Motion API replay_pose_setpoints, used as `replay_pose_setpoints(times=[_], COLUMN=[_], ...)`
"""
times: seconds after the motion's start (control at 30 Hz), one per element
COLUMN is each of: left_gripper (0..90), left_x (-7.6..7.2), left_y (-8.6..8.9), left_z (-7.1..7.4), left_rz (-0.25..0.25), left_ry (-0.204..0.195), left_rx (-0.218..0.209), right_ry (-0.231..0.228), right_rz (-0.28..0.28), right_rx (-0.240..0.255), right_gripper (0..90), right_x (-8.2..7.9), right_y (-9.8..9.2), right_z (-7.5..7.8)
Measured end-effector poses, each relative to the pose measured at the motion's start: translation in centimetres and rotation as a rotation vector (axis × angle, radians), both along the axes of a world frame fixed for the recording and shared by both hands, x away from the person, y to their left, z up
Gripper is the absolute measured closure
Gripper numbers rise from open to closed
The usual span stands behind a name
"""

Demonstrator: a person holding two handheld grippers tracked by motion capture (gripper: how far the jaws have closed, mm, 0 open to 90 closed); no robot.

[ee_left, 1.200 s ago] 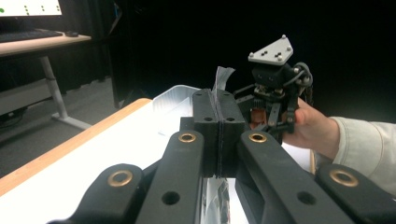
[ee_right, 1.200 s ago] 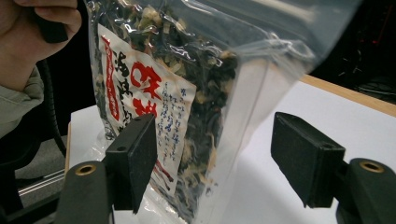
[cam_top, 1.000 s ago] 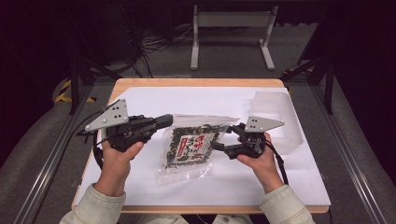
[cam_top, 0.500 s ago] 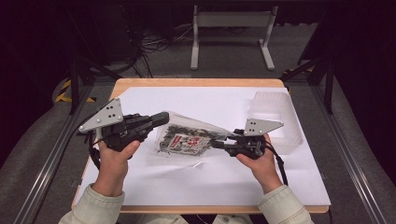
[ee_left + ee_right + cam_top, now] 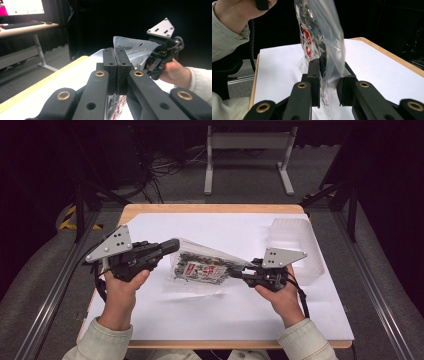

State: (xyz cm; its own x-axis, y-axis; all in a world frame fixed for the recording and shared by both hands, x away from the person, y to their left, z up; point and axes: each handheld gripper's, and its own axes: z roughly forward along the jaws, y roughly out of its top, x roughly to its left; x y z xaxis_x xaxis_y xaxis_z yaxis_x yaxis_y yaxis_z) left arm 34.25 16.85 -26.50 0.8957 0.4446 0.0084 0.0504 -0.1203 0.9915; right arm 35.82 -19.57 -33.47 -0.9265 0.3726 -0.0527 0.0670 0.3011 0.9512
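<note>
A clear plastic bag (image 5: 200, 267) with a red, white and black printed pack inside hangs stretched between my two grippers, just above the white sheet. My left gripper (image 5: 172, 245) is shut on its left top edge; in the left gripper view the pads (image 5: 116, 62) press together on the bag's film (image 5: 132, 48). My right gripper (image 5: 235, 270) has just been closing with the bag's right end between its jaws. In the right gripper view the bag (image 5: 317, 30) rises from between those jaws (image 5: 329, 72), which are shut on it.
A clear plastic tub (image 5: 295, 247) stands at the table's back right. A white sheet (image 5: 240, 310) covers the wooden table, whose edge (image 5: 210, 208) shows at the back. A desk with a monitor (image 5: 22, 25) stands off to the side.
The bag lay flat on the sheet a second ago. It now hangs raised between both grippers, and the right jaws have closed on its right end.
</note>
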Motion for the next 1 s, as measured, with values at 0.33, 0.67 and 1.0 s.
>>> replay_pose_setpoints(times=[0.33,0.67,1.0], left_gripper=[87.3,78.4,64.4], left_x=[0.5,1.1,1.5], left_y=[0.5,0.6,1.0], left_z=[-0.3,-0.6,-1.1], left_rz=[0.033,0.051,0.099], left_ry=[0.017,0.036,0.048], left_rx=[0.009,0.023,0.079], right_ry=[-0.027,-0.029,-0.014], right_rz=[0.005,-0.004,-0.077], right_rx=[-0.020,-0.027,0.002], right_gripper=[78.0,78.3,78.5], right_x=[-0.5,-0.7,-0.4], right_y=[-0.5,-1.1,-3.2], right_z=[1.4,2.5,4.0])
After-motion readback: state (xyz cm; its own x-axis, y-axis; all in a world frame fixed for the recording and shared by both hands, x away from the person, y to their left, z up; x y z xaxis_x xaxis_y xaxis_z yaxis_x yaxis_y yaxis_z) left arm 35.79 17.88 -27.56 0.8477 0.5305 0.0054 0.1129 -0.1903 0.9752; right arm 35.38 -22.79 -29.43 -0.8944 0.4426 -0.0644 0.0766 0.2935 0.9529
